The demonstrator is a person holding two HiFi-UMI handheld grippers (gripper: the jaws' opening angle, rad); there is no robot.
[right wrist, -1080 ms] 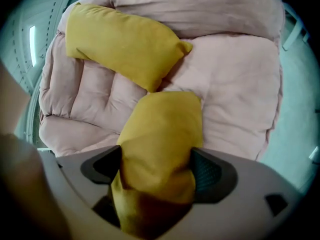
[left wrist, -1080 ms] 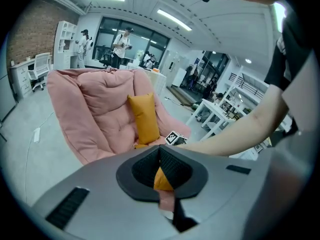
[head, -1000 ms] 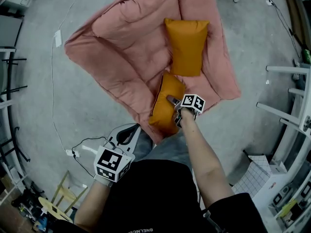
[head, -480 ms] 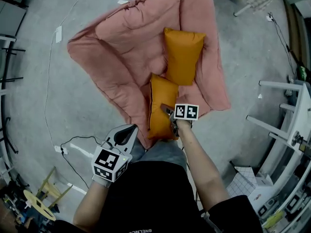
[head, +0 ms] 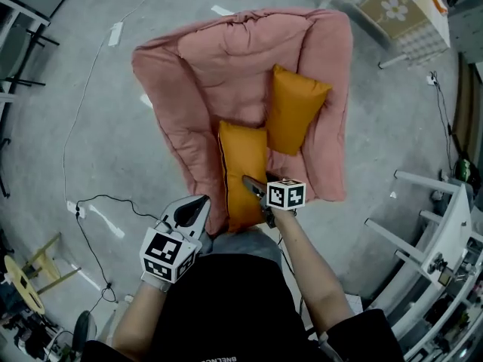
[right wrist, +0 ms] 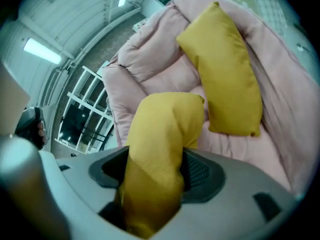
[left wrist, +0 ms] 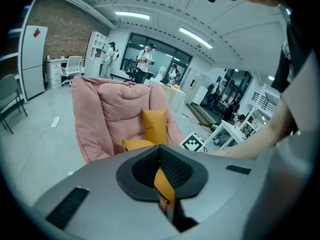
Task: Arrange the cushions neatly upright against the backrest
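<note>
We had the R gripper (head: 254,188) reached fwd at the end of a bare, nearly straight R forearm (head: 303,270), marker cube facing up. Its jaws were clamped on the near end of the orange cushion (right wrist: 160,149), w/ fabric bunched betw. the pads. The L gripper (head: 198,202) sat lower and closer to our body, L arm (head: 139,311) bent and tucked by the torso, cube up, tips pointing fwd. Its jaws looked closed w/ nothing betw. them, though a thin slit showed in the left gripper view, so perhaps not fully. The two grippers were near each other, not touching.
</note>
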